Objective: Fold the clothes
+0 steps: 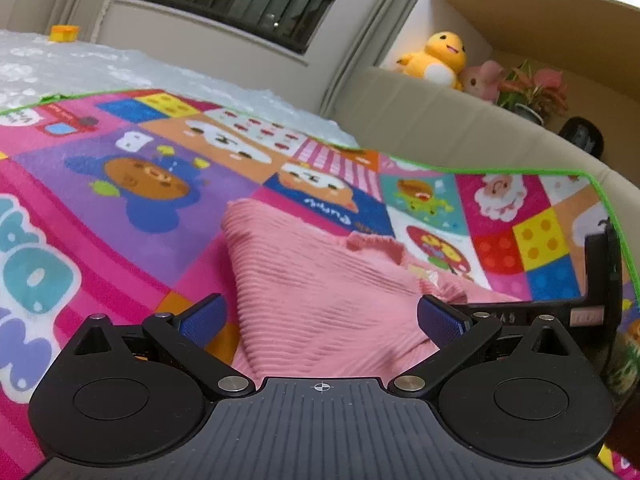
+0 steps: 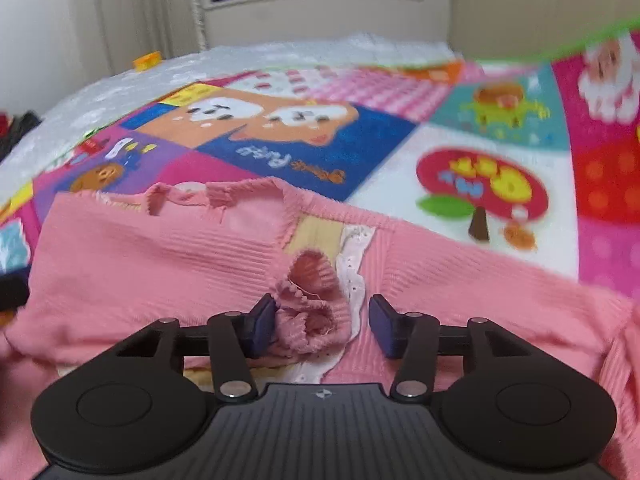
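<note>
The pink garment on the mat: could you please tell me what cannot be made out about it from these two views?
- Left wrist view: the pink garment has its near part hidden under the left tongs; its right side is hidden by the right tongs' body.
- Right wrist view: the garment's near hem is hidden by the right tongs; its sides are cut off by the frame edges.
- The mat lettering is blurred.
- The garment's full shape shows in neither view.

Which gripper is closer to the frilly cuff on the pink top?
Right. The right gripper straddles the frilly cuff, jaws open. The left gripper hovers open over plain ribbed fabric.
</note>
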Motion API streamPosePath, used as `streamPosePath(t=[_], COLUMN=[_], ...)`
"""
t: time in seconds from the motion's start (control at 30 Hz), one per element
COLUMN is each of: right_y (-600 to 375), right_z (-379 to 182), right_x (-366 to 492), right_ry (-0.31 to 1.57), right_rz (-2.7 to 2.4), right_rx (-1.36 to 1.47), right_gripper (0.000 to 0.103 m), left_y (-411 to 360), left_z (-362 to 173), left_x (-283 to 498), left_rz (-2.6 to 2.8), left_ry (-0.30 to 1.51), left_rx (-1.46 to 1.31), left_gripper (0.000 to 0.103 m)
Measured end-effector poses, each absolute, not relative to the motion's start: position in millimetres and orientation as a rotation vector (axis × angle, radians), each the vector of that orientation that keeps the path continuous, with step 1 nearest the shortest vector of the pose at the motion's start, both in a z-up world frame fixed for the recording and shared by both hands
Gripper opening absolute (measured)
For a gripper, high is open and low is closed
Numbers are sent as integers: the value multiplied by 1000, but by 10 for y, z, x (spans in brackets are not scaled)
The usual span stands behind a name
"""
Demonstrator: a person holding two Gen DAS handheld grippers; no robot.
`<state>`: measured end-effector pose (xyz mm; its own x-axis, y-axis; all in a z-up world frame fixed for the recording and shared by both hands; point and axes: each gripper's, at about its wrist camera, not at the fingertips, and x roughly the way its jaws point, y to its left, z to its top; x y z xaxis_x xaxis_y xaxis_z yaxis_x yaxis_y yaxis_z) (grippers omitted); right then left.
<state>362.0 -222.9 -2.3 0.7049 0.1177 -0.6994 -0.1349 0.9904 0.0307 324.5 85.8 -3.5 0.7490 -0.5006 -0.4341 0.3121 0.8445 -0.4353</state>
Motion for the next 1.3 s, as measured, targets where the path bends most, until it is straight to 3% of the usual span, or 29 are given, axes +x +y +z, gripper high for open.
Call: streamPosePath(t=[0.23,0.3,0.43,0.63,0.8,1.1,1.23,1.27,1.3], right_y=[-1959,-1929,-1896,-1958,-2413,-3036,-3081,-3090,-3101], right_z=[341,321,-21,29,284,152,85,83,83], right_x=[3234,3259,3494,3418,2971,2239,2322,2422,2512], right_ry=[552,578,712,696,612,697,657,655,662], right_rz=[181,238,210,203,119,-64,-94,-101,-103], right_rx=[-187,-141,-141,-122,-163,-543,-557,-522,-492], right_gripper=[50,43,43,43,58,58,58,54,26], left_y=[823,815,823,818,849,824,827,829,831], left_z=[-83,-74,-75,-79,-100,-112,-120,-122,-124], left_x=[3249,3239,3244,3241,3271,3277,3288,3288,3290], left_rz=[-442,-442,-441,-441,-440,-434,-434,-435,-436], left_ry=[588,588,593,598,611,615,617,618,618], left_rx=[-312,-311,-316,-316,-340,-328,-331,-332,-334], left_gripper=[103,103,103,103,103,103,103,103,103])
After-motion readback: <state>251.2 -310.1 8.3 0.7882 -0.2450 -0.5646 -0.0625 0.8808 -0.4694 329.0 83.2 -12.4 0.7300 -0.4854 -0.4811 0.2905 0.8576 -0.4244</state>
